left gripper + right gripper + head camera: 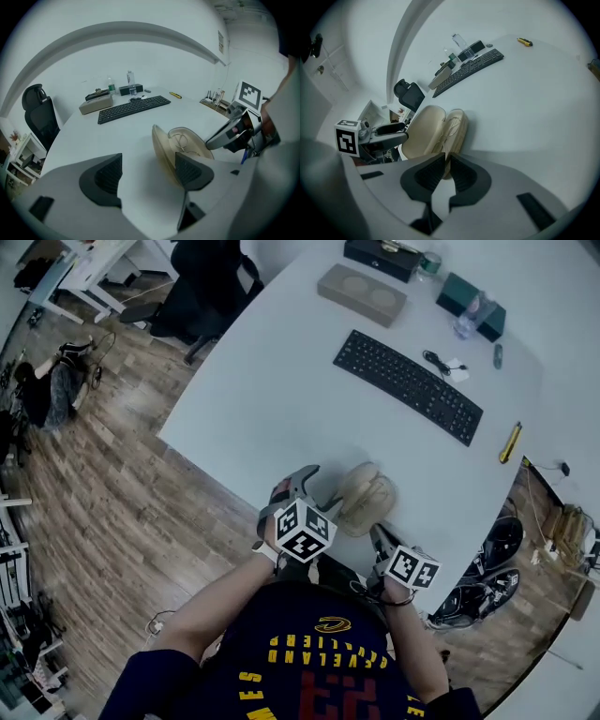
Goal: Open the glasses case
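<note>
While the right gripper (445,161) pinches the open glasses case (423,129), hiding its rim, left gripper (149,168) gapes.

Soft, cool, even light; the white desk (281,381) is bright without glare. A faint shadow lies beside the case (423,131). Both gripper views bend strongly, with dark vignetted corners.

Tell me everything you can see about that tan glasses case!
The beige, oval, hard-shell glasses case lies open like a clam on the white table, close to the person's edge. Its smooth lid tilts up, and the lower half holds thin wire-framed glasses. The right claw is shut on the case's near edge. The left claw is open beside the lid; I cannot tell whether it touches.
</note>
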